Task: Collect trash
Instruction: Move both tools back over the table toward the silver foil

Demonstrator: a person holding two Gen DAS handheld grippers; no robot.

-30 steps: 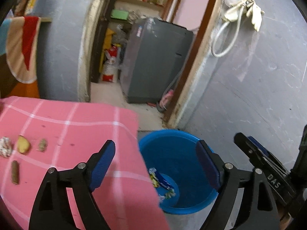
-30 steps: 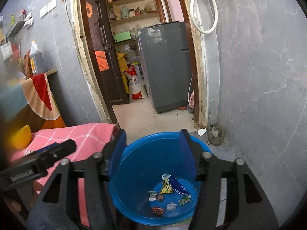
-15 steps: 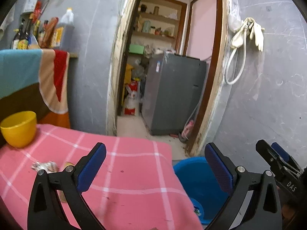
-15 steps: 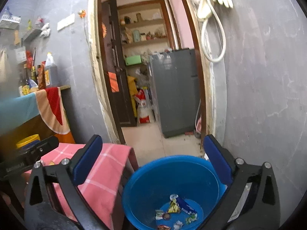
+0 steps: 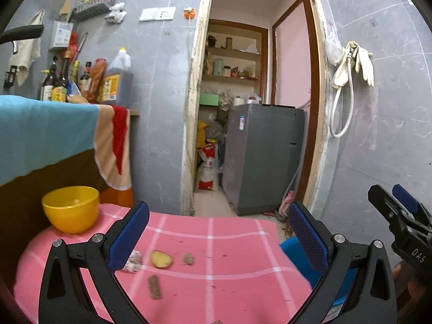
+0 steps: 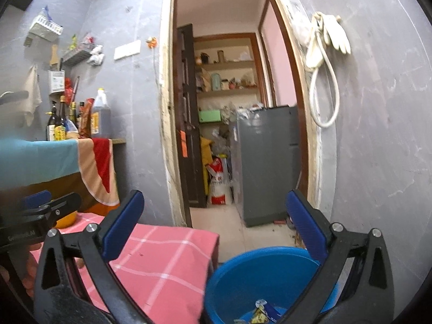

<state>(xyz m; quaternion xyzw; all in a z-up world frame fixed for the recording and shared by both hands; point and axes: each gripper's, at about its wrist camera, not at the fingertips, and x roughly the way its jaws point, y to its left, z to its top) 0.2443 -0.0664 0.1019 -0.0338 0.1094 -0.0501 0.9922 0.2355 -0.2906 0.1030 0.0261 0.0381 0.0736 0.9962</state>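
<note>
Several bits of trash lie on the pink checked tablecloth [image 5: 229, 259]: a crumpled wrapper [image 5: 133, 262], a yellowish scrap [image 5: 161, 259], a small brown lump [image 5: 188, 258] and a brown stick [image 5: 154, 286]. My left gripper [image 5: 218, 233] hangs open and empty above them. My right gripper [image 6: 214, 226] is also wide open and empty, above the near rim of the blue bucket [image 6: 264, 275]. Wrappers [image 6: 260, 313] lie on the bucket's bottom. Each gripper shows at the edge of the other's view: the right gripper [image 5: 386, 193] and the left gripper [image 6: 54, 201].
A yellow bowl [image 5: 70, 208] stands at the table's far left corner. Behind it is a cloth-draped counter [image 5: 48, 135] with bottles [image 5: 62, 81]. A doorway opens ahead onto a grey appliance [image 5: 262, 156]. A grey wall [image 6: 378, 148] with hanging gloves [image 6: 332, 32] closes the right side.
Both grippers opened wider and tilted up from the bucket toward the doorway. The left view swung left over the table, so the trash bits and yellow bowl now sit ahead of it.
</note>
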